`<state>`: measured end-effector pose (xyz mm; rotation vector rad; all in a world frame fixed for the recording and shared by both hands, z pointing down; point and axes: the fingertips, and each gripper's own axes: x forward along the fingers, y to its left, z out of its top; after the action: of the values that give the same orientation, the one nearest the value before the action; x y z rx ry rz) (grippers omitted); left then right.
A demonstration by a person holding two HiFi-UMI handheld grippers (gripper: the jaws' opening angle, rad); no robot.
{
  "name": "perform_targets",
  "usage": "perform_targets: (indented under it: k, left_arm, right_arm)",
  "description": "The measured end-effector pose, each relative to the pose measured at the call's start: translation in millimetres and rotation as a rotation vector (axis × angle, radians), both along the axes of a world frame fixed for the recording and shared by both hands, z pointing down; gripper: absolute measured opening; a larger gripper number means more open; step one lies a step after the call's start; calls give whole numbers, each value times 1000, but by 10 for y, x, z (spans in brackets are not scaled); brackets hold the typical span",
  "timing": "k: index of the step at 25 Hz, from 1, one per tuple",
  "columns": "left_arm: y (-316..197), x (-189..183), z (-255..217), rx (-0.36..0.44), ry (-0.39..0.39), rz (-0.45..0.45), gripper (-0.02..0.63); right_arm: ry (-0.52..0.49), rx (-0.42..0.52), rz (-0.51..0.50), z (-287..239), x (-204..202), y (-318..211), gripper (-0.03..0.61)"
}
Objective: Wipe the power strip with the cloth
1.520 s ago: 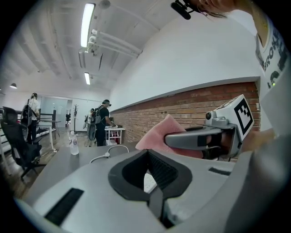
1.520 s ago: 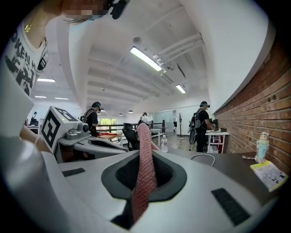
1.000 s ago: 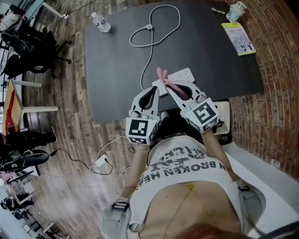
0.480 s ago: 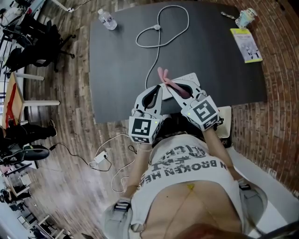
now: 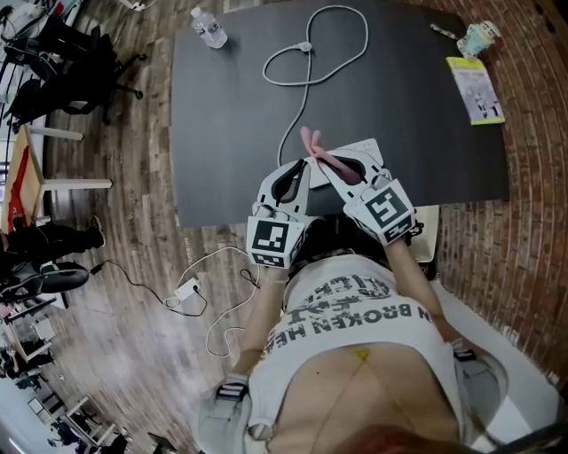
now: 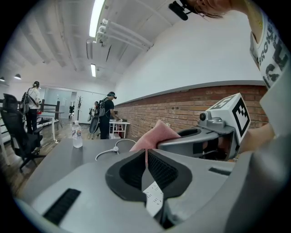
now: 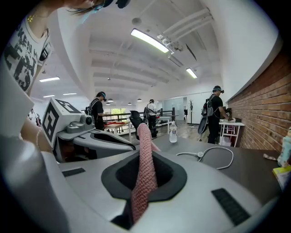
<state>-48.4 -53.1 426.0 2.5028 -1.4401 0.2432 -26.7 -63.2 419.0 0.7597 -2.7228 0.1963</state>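
Observation:
My right gripper is shut on a pink cloth over the near edge of the dark table; the cloth runs up between its jaws. My left gripper is shut right beside it, tip to tip. In the left gripper view a thin pink line shows at the closed seam and a white printed tag sits behind the pads; whether anything is pinched there is unclear. The white power strip lies just beyond the fingertips, partly hidden. Its white cable loops toward the far side.
A water bottle stands at the far left corner. A cup and a yellow booklet lie at the far right. Office chairs and a floor charger with cord are on the left. A brick wall runs along the right.
Only the head view has drifted, so the table sits a little further right in the picture. Both grippers keep their pose, and the cloth stays in the right one.

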Motion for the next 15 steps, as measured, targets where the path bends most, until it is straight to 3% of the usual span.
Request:
perform_targets:
  k: [15]
  left_arm:
    - [50,-129,771,-156,-7,-33,9]
  right_arm:
    - [125,-103,-23,685,20,-105,17]
